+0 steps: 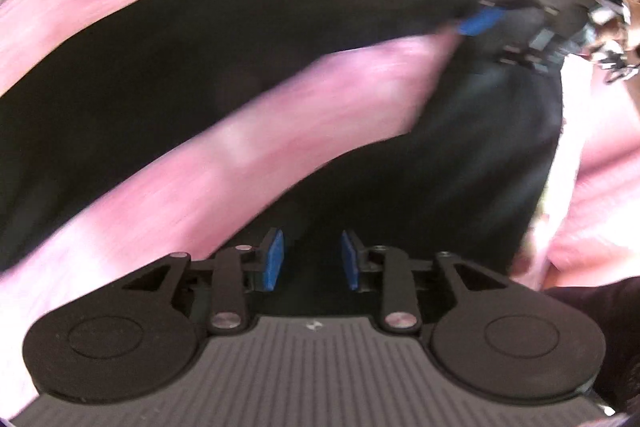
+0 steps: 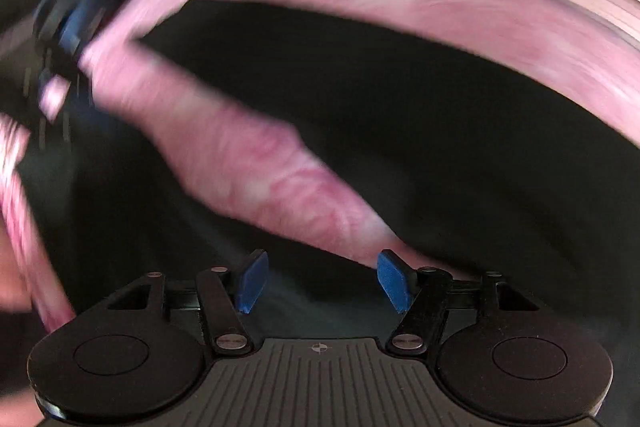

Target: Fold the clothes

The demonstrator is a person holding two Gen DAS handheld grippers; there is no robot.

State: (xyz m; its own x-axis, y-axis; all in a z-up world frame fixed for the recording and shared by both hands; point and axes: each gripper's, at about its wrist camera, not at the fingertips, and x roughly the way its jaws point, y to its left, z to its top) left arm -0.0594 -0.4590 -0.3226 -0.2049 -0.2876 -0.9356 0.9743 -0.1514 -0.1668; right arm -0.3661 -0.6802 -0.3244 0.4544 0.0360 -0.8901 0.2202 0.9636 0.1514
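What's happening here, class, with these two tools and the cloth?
A person is working a black garment spread over pink bedding with a tool in each hand. The left tool and the right tool are both open, hovering over the dark fabric and gripping nothing. Both views are motion-blurred. The garment lies rumpled, with no neat fold visible yet.

Motion blur smears the black garment (image 1: pixel 200 39) and pink cloth (image 2: pixel 260 163); the left gripper (image 2: pixel 68 27) blurs at the right view's edge
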